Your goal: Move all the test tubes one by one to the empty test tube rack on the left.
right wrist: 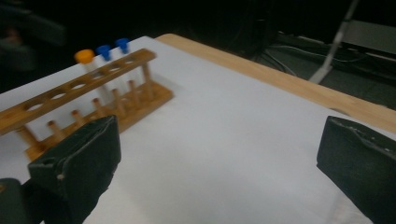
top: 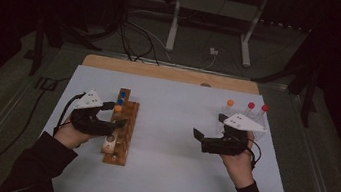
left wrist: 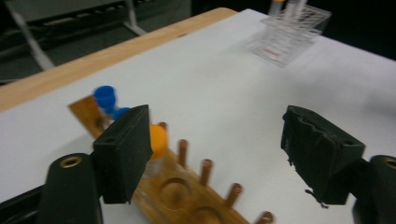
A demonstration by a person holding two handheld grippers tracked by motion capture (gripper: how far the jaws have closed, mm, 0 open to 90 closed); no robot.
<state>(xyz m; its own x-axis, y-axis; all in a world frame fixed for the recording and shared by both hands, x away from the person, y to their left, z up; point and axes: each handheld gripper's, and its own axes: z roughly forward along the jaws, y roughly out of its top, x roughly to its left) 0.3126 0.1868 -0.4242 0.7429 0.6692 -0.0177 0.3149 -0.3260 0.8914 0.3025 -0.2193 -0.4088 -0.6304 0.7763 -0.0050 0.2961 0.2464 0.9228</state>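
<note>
Your left gripper (top: 115, 123) hangs right over the wooden rack (top: 121, 132), its jaws spread with nothing between them; in the left gripper view the orange-capped tube (left wrist: 157, 142) stands in the rack just behind the left pad, very close to it, maybe touching. That is where the trouble lies: if you swing the hand away sideways instead of straight up, the pad can catch the orange cap and tip the tube, or drag the light rack across the white mat (top: 179, 127). The two blue-capped tubes (top: 121, 98) at the rack's far end stand next in line and could be knocked too. Your right gripper (top: 199, 136) hovers over bare mat at the right, jaws wide and empty, with the clear rack (top: 243, 117) of orange and red tubes just beyond it. Reach back for one carelessly and the gripper body or its cable could sweep that light plastic rack over.
</note>
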